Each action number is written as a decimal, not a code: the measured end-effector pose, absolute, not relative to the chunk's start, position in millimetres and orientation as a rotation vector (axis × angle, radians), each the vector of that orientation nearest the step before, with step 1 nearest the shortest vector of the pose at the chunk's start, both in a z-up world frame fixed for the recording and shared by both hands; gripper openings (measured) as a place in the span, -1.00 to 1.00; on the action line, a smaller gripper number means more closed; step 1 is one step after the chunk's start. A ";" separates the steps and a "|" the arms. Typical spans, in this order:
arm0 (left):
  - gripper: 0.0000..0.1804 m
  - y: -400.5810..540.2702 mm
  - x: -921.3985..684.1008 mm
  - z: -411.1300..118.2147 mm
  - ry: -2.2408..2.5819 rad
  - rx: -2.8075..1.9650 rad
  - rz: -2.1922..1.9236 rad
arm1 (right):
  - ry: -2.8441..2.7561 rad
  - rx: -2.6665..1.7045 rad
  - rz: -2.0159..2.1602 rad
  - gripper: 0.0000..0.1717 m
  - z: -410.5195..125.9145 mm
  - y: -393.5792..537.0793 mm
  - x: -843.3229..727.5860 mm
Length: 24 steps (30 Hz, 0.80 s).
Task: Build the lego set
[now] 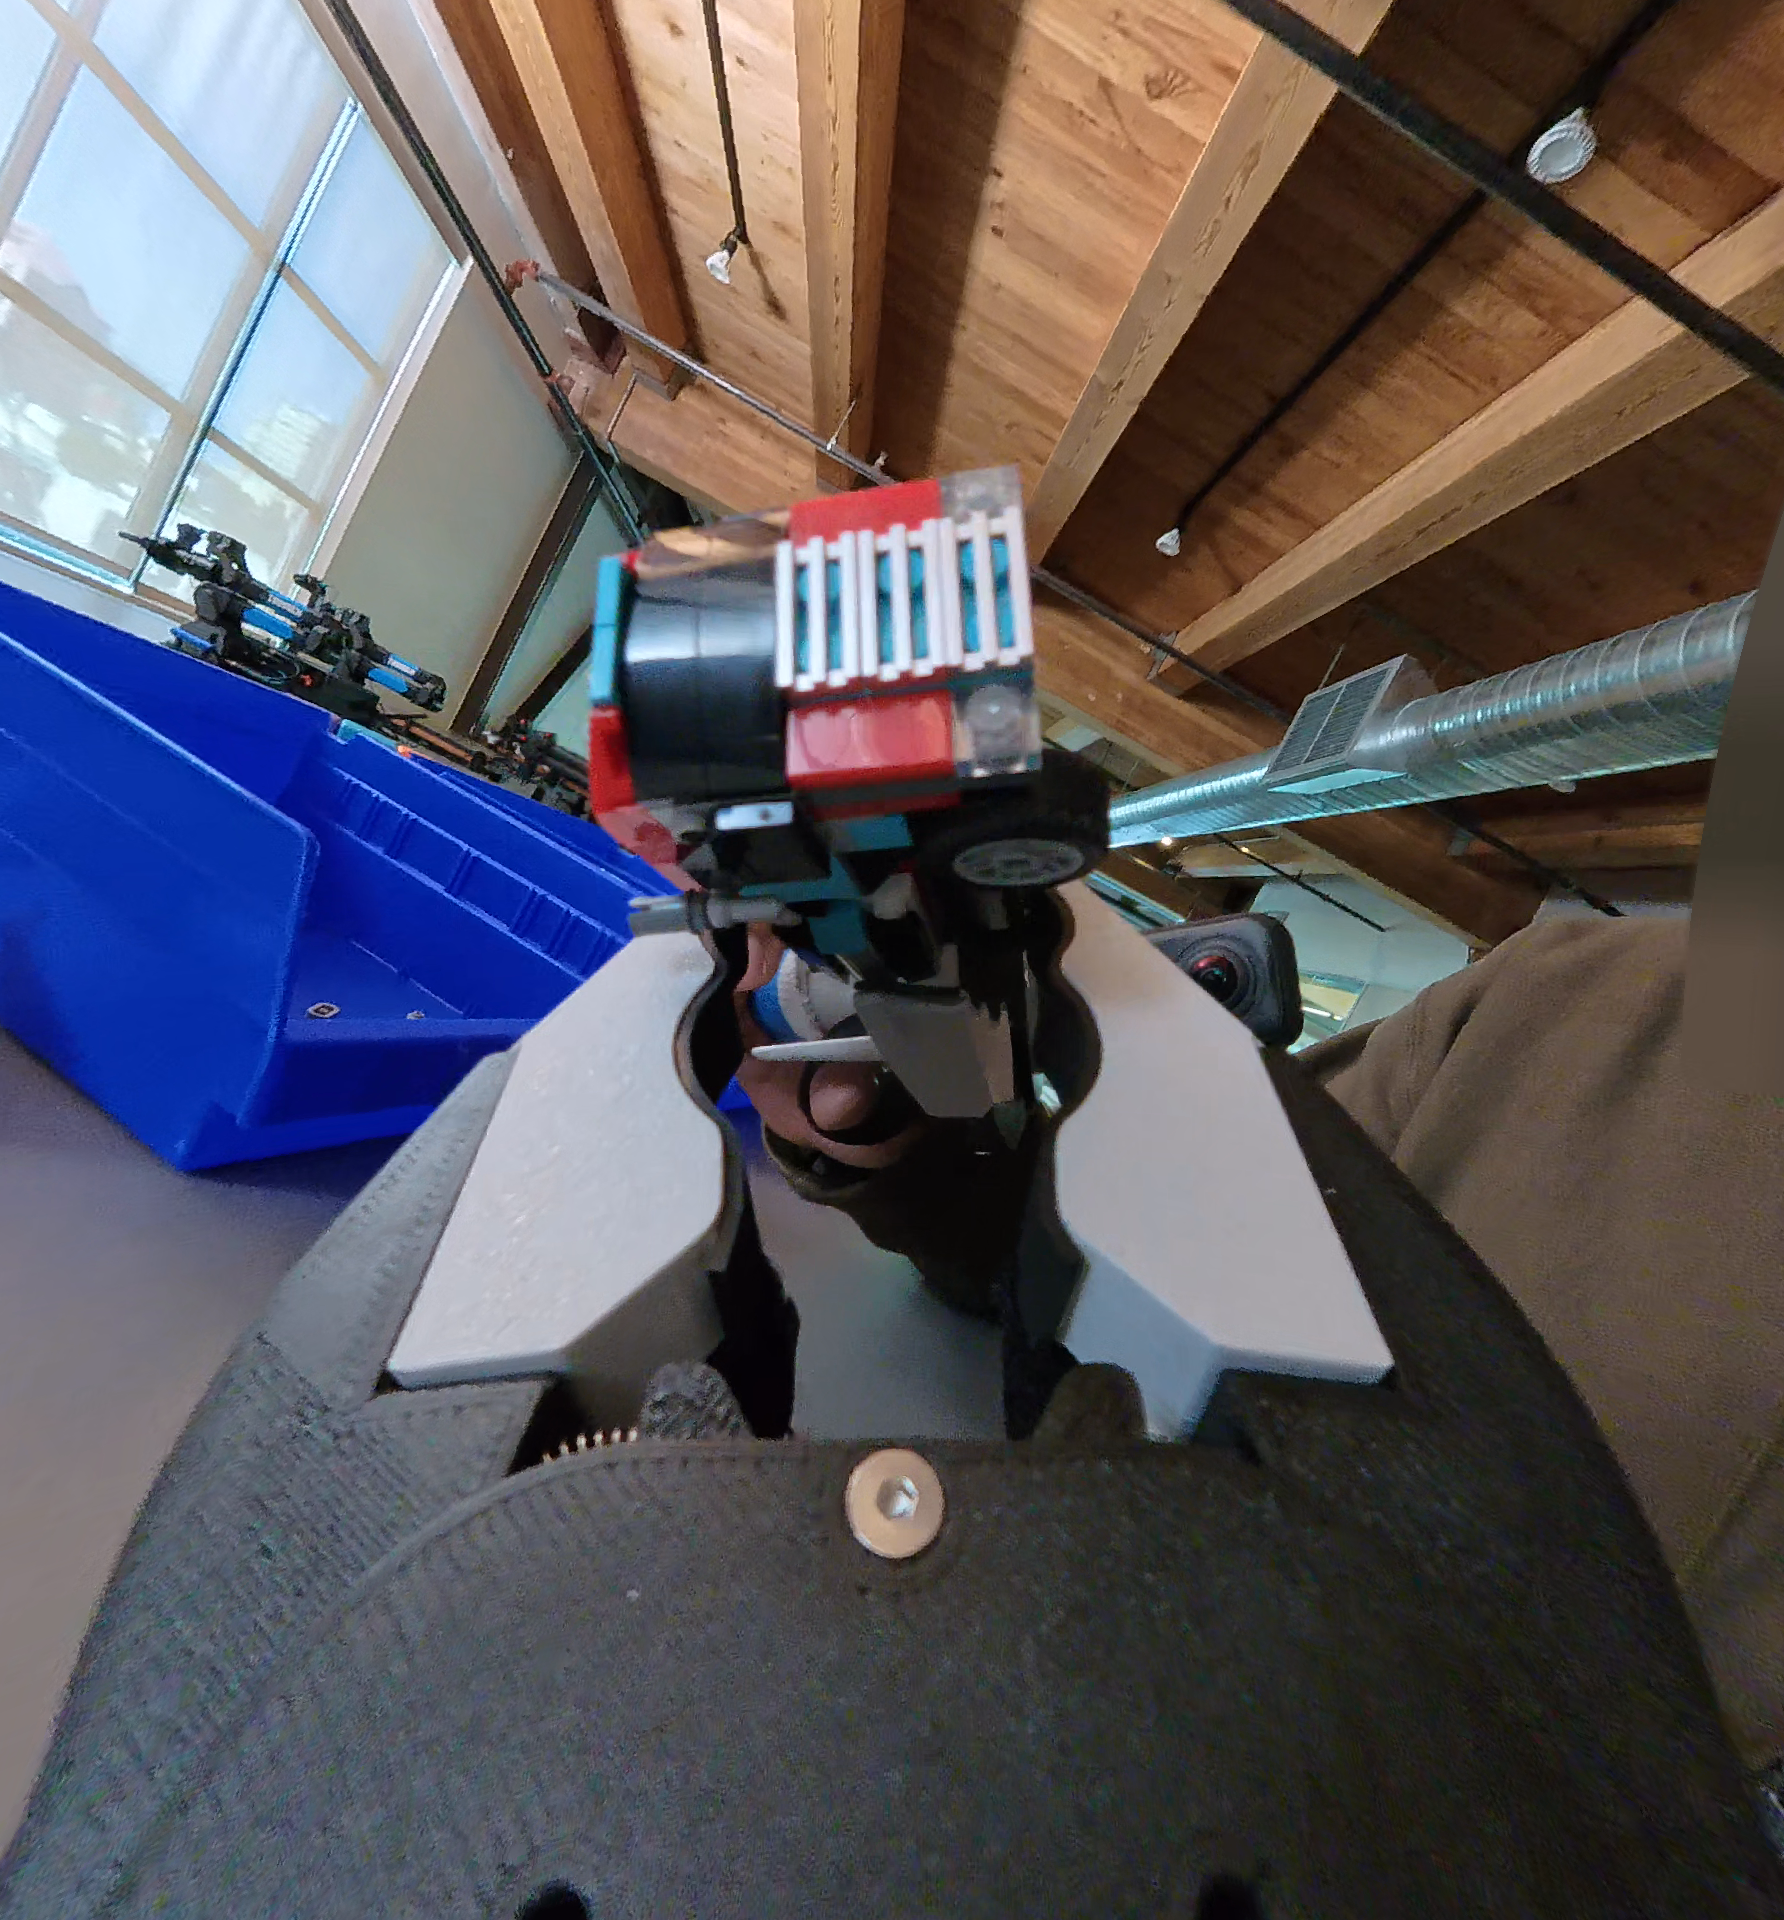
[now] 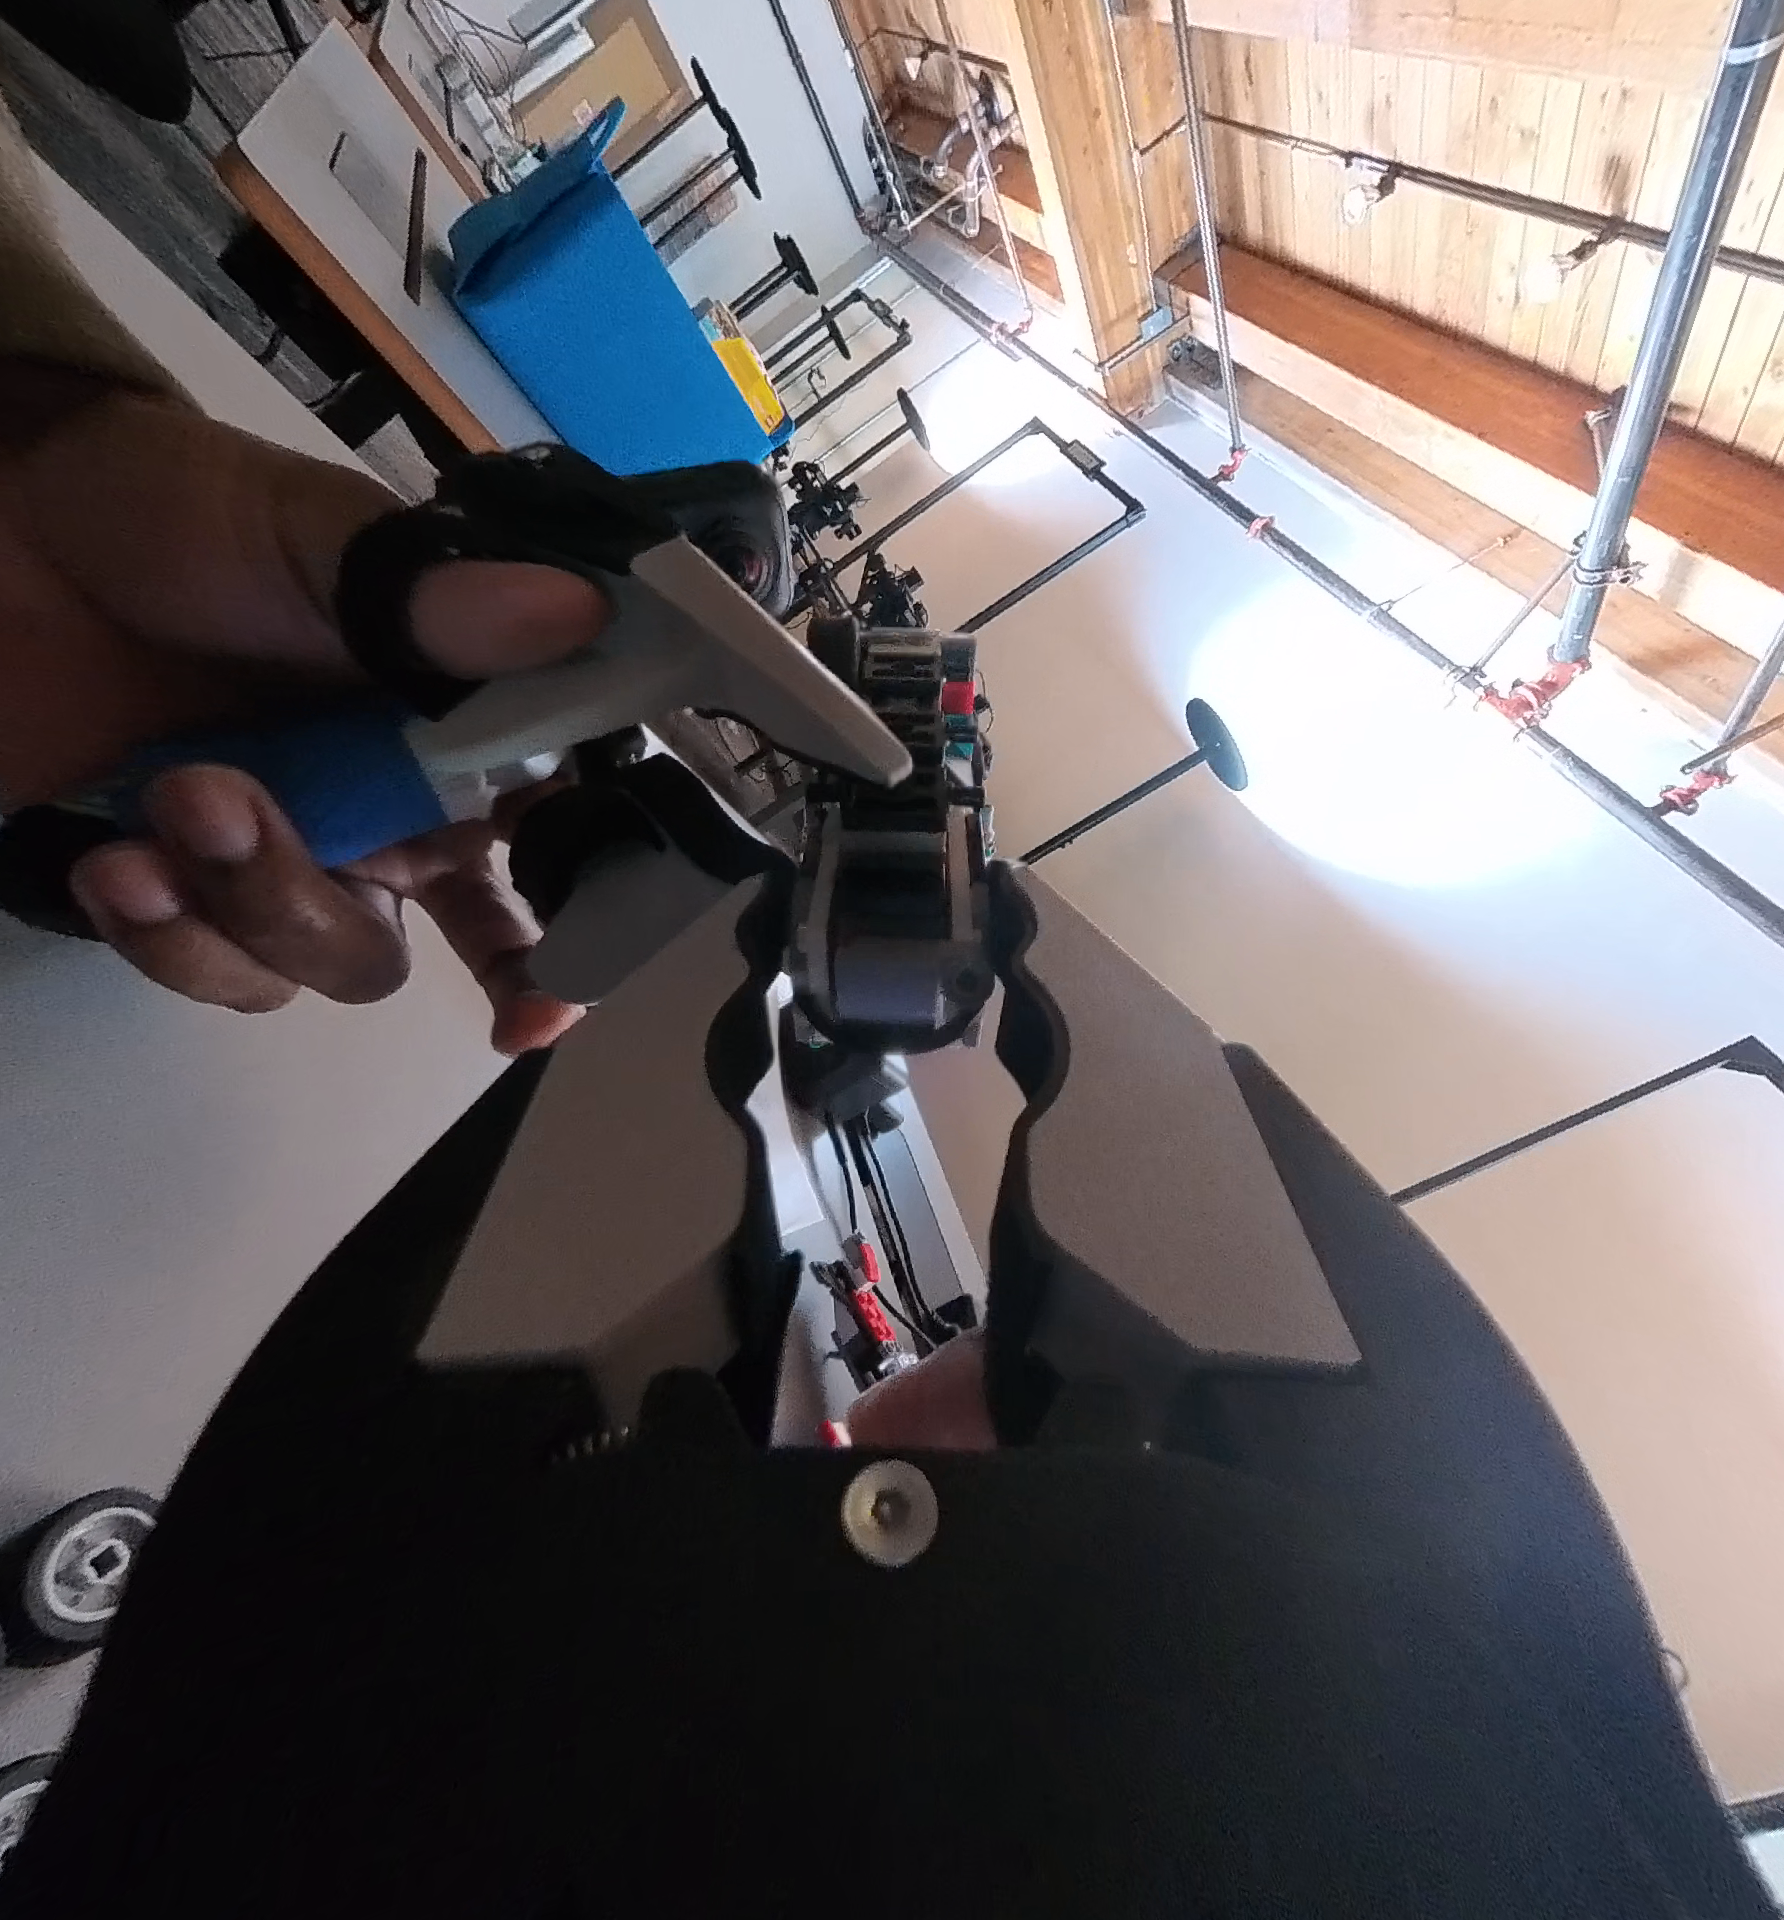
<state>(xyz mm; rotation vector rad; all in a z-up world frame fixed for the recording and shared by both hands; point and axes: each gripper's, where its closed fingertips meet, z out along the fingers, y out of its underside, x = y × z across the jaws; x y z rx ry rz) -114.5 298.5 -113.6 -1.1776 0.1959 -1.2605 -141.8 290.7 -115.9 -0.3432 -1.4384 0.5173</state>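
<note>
Right wrist view shows the right hand-held gripper [image 2: 888, 894] partly closed, its two black pads pressed against the sides of the dark rear end of a brick-built toy vehicle [image 2: 893, 997], which it holds in the air. The rest of the toy extends away past the fingertips. In the left wrist view the same toy shows its red, teal, black and white front raised above the left hand-held gripper [image 1: 883, 925]. This gripper stands wide open, with the toy's underside between its fingertips. A black wheel [image 1: 1023, 857] on the toy sits just beside the right-hand fingertip, and a grey axle pin [image 1: 675, 914] sticks out over the left-hand one. From the right wrist view one grey finger of the left gripper reaches the toy's upper side, while its other finger is well apart from it. A person's hand [image 2: 244, 883] grips this gripper's blue handle. Farther out, a blue bin [image 1: 140, 883] rests on the grey worktop [image 1: 88, 1247]. Several loose wheels [image 2: 77, 1569] lie on the pale surface at the lower left of the right wrist view.
</note>
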 end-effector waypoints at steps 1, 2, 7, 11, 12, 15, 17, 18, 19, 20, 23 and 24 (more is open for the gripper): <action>-0.39 298.1 -114.6 -113.2 0.191 -1.169 -1.270 | -1.437 -0.336 0.513 -0.51 -115.7 290.0 -141.6; -0.39 298.0 -114.7 -112.9 0.185 -1.163 -1.281 | -1.436 -0.331 0.508 -0.51 -115.8 289.5 -141.4; -0.31 295.3 -111.1 -110.0 0.174 -1.135 -1.368 | -1.429 -0.309 0.514 -0.52 -113.7 286.0 -139.8; -0.31 295.4 -110.4 -109.0 0.136 -1.106 -1.443 | -1.424 -0.285 0.510 -0.54 -112.7 280.8 -139.8; -0.31 295.0 -110.5 -108.3 0.125 -1.095 -1.469 | -1.423 -0.279 0.507 -0.55 -112.4 279.8 -139.9; -0.32 293.5 -112.2 -105.8 0.101 -1.061 -1.526 | -1.421 -0.265 0.491 -0.55 -112.0 278.6 -139.7; -0.33 292.3 -113.7 -103.9 0.089 -1.034 -1.555 | -1.418 -0.260 0.489 -0.55 -111.0 278.3 -139.2; -0.34 291.7 -114.3 -103.0 0.081 -1.019 -1.573 | -1.415 -0.258 0.491 -0.55 -110.3 278.1 -138.9; -0.36 290.7 -114.9 -101.8 0.076 -1.001 -1.590 | -1.412 -0.253 0.491 -0.55 -109.5 277.5 -138.6; -0.37 289.9 -115.5 -100.6 0.068 -0.981 -1.608 | -1.408 -0.248 0.491 -0.55 -108.7 276.6 -138.2; -0.38 287.8 -116.8 -97.7 0.043 -0.930 -1.656 | -1.402 -0.229 0.478 -0.55 -107.2 273.8 -137.9; -0.38 287.5 -116.8 -97.3 0.037 -0.920 -1.664 | -1.400 -0.227 0.477 -0.55 -106.9 273.1 -137.8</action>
